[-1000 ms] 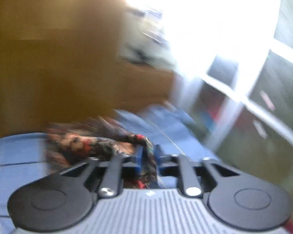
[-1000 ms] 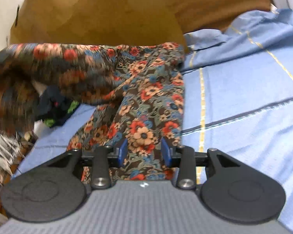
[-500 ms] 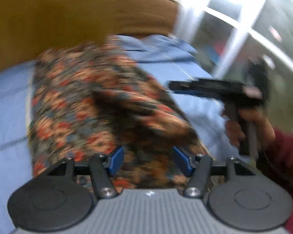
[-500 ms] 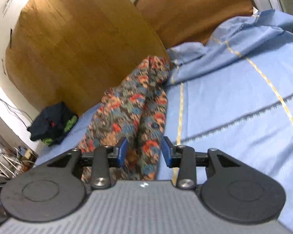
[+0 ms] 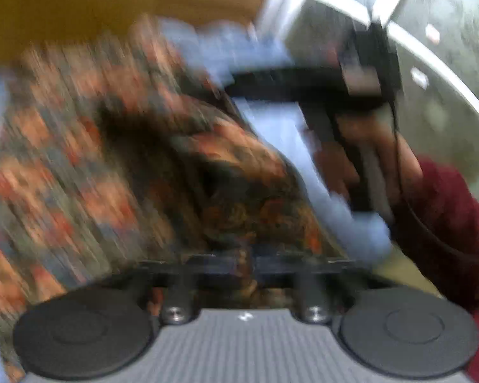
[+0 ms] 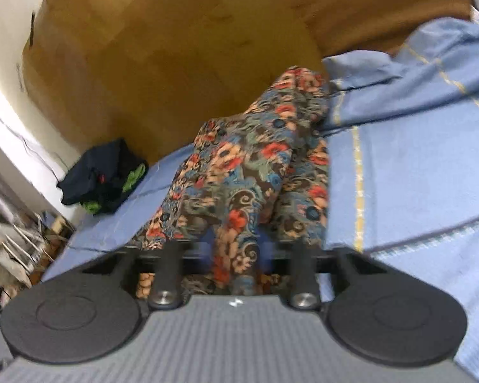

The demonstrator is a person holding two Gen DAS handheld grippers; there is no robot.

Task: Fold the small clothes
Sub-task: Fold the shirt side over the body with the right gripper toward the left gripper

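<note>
While the floral garment [image 6: 258, 166] lies stretched along the blue bedsheet [image 6: 415, 166], the right gripper [image 6: 236, 255] has just clenched on a fold of its near end, and the left gripper [image 5: 246, 258] pinches the same cloth

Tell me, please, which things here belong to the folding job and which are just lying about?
Job: floral garment; left gripper and right gripper, both just closed on it.

Lying about: dark clothes bundle; blue striped bedsheet; wooden headboard.
</note>
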